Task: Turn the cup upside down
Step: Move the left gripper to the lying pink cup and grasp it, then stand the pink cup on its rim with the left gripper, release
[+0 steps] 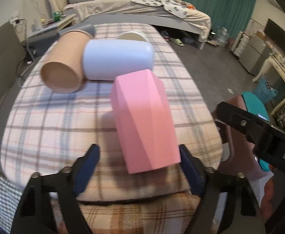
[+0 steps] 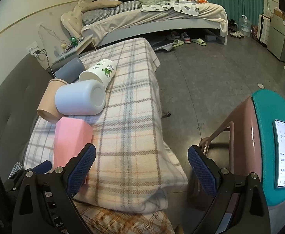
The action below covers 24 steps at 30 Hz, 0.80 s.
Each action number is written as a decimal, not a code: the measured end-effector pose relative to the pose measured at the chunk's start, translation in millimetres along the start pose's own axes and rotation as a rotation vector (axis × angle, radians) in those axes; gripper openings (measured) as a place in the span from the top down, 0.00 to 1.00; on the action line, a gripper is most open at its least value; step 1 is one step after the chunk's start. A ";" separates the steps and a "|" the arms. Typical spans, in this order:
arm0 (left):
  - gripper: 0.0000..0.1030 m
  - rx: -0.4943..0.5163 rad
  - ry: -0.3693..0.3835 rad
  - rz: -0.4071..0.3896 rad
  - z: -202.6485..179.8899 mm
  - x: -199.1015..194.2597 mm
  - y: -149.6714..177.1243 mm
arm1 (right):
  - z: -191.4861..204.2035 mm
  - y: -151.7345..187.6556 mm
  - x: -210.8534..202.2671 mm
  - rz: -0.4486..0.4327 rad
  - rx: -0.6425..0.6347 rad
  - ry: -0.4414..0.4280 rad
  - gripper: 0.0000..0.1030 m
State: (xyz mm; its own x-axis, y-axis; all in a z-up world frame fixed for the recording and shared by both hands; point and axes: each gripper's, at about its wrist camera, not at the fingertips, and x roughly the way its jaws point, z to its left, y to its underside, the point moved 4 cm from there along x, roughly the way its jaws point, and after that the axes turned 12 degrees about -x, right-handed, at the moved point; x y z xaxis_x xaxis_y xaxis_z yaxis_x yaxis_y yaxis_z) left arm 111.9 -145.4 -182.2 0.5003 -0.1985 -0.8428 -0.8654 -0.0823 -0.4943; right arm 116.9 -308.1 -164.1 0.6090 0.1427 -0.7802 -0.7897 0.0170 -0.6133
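A: Open plaid blanket [image 2: 134, 128] to the right of the pink cup [image 1: 142, 120].

B: Behind it?

A: Blocked. The blue cup [image 1: 117, 59] and tan cup [image 1: 64, 72] lie touching; the white cup [image 2: 99, 73] and grey cup [image 2: 70, 67] lie further back.

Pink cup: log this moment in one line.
pink cup upside down on plaid blanket | left hand-held gripper open around it | right hand-held gripper open, empty
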 end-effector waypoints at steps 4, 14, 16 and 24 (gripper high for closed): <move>0.43 0.040 0.021 0.004 -8.6 1.9 1.1 | -3.8 0.6 1.0 0.004 0.004 0.004 0.07; 0.46 0.098 -0.020 -0.071 3.5 -35.8 -11.7 | -9.6 -0.1 -4.6 -0.005 0.019 0.014 0.07; 0.46 0.079 -0.025 -0.077 9.0 -41.0 -17.9 | -7.8 0.8 -4.8 -0.002 0.020 0.010 0.07; 0.47 0.085 -0.041 -0.088 15.2 -45.4 -34.5 | -1.0 2.0 -8.8 -0.001 0.003 0.008 0.07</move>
State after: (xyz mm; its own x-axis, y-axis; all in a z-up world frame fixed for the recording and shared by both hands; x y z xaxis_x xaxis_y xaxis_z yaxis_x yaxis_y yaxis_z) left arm 119.6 -118.7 -130.2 0.5760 -0.1537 -0.8028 -0.8137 -0.0143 -0.5811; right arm 110.0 -310.3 -158.6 0.6105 0.1345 -0.7805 -0.7892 0.0204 -0.6138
